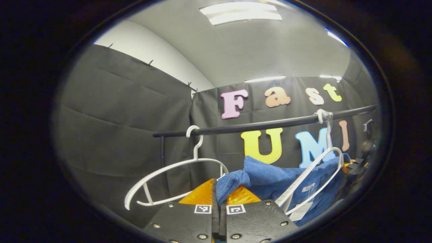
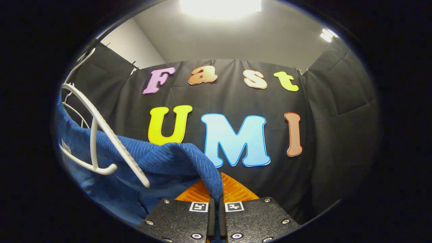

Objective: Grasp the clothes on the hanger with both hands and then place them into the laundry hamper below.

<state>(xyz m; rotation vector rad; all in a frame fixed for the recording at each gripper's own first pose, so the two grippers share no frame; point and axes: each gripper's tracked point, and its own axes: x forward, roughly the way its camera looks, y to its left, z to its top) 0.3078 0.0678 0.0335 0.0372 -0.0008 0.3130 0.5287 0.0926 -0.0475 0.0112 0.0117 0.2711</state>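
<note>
blue garment (image 1: 270,179) pinched in both claws

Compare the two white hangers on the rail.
The left hanger is bare; the right hanger is tangled in the blue garment. The left hanger hangs by its hook; the right hanger's top looks tied to the rail. Both are white, curved and tilted.
</note>
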